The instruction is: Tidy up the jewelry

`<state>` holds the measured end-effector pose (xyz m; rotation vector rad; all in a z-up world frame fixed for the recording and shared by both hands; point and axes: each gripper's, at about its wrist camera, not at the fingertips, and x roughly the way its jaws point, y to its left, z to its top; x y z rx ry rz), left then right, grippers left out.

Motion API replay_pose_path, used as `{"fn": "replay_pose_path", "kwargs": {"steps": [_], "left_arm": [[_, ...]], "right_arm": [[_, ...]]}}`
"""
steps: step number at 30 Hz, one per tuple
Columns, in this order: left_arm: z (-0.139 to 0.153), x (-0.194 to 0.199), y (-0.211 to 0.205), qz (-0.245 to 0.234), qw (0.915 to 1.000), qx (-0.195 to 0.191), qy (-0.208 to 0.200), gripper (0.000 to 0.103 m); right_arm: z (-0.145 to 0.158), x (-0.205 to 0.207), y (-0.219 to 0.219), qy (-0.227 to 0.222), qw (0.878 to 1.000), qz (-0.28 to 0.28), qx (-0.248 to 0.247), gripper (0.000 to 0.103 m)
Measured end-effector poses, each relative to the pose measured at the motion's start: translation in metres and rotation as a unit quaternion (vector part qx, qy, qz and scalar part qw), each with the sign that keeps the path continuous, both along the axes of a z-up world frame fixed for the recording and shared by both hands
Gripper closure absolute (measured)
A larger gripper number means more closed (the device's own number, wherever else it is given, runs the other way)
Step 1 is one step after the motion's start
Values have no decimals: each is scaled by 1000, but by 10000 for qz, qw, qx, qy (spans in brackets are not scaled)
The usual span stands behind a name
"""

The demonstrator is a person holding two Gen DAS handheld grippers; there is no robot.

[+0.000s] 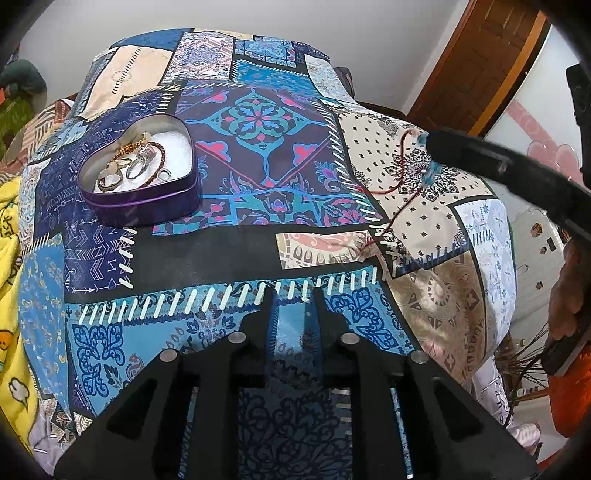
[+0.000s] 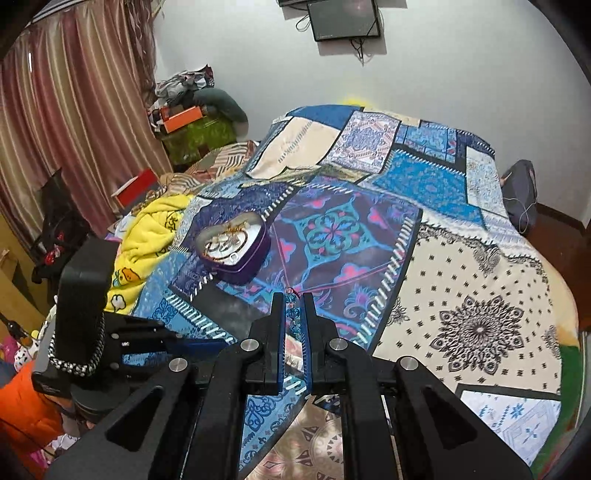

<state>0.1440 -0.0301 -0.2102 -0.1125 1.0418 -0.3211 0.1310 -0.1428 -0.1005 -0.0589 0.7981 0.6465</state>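
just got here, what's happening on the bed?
A person is sorting jewelry. The right hand-held gripper is shut on a red thread bracelet with blue beads, whose tail still trails on the patchwork bedspread. The left hand-held gripper hangs slightly open and holds nothing. The purple heart-shaped tin already holds rings and bracelets.

Home bedroom: patchwork bedspread (image 2: 461, 258) on bed, curtains (image 2: 74, 110), wall-mounted screen (image 2: 345, 18).
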Motion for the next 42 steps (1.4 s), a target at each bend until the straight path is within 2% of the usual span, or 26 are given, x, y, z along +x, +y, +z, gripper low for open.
{"fn": "replay_pose_path", "kwargs": {"steps": [6,11,17,23,42], "left_arm": [[2,5,-13,-211,9996,-191,28,81],[1,13,-35,-490,9984,-272,47,81],[-12,28,-59,-655,9975,-211,182,81],[-16,41,-69,-632,9972,-340,210,81],[-19,60,-77,-241,9997,-60,85,88]], "right_arm": [[-9,4,-13,70,9997,-219,-83,96],[-30,10,-34,391,9978,-518,-97,96],[-39,12,-51,526,9963,-673,-51,96],[-46,15,-58,595,9959,-685,56,96],[-50,18,-69,634,9958,-621,224,96]]}}
